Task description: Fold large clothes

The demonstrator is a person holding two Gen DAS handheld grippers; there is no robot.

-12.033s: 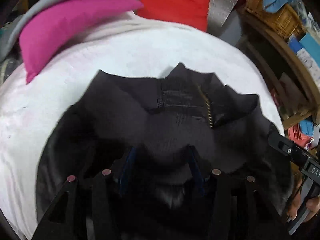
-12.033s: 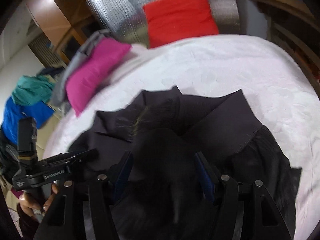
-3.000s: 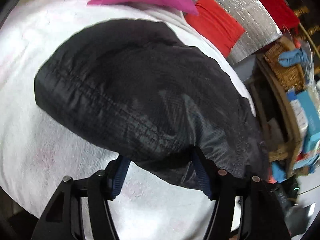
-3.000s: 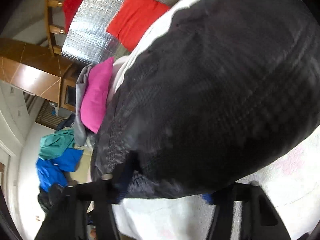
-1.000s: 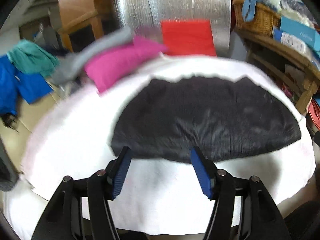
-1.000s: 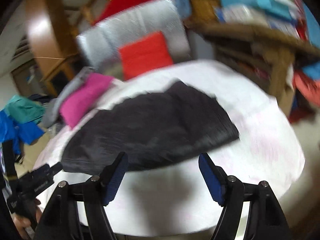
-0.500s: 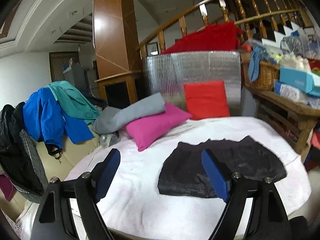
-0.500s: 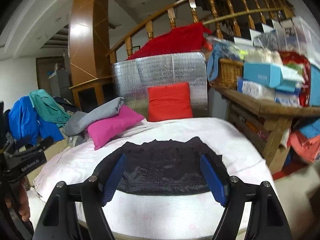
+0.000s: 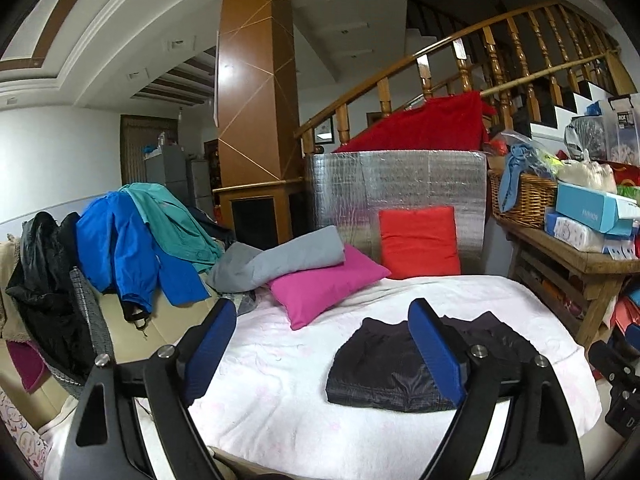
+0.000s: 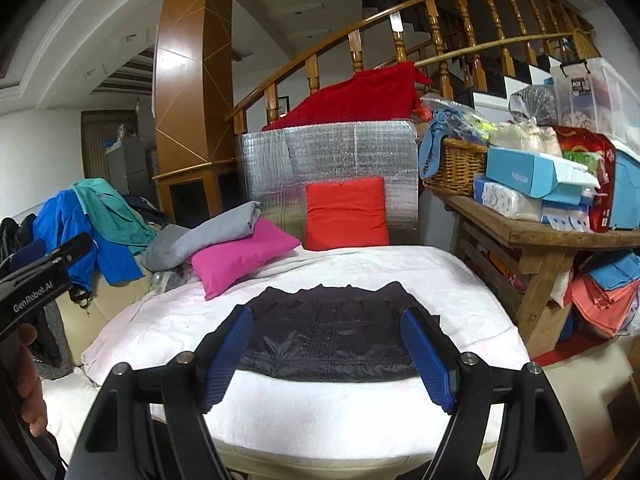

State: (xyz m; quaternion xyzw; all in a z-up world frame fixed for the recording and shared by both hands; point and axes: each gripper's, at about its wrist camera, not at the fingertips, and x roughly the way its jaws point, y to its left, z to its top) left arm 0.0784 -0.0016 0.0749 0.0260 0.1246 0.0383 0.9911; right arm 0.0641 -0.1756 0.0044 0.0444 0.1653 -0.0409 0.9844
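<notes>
Jacket [image 10: 332,332]: dark, folded flat on white bed [image 10: 360,420], near pink pillow [image 10: 240,258]. Looks soft, light, slippery; best pinched at corner or edge. Left gripper [image 9: 324,354] just opened wide, empty. Right gripper [image 10: 330,360] wide, empty.

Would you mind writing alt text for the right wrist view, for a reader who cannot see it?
A folded black garment lies flat on a white-covered bed, seen between the open, empty right gripper. Pink and red pillows sit behind it; the left gripper shows at left.
</notes>
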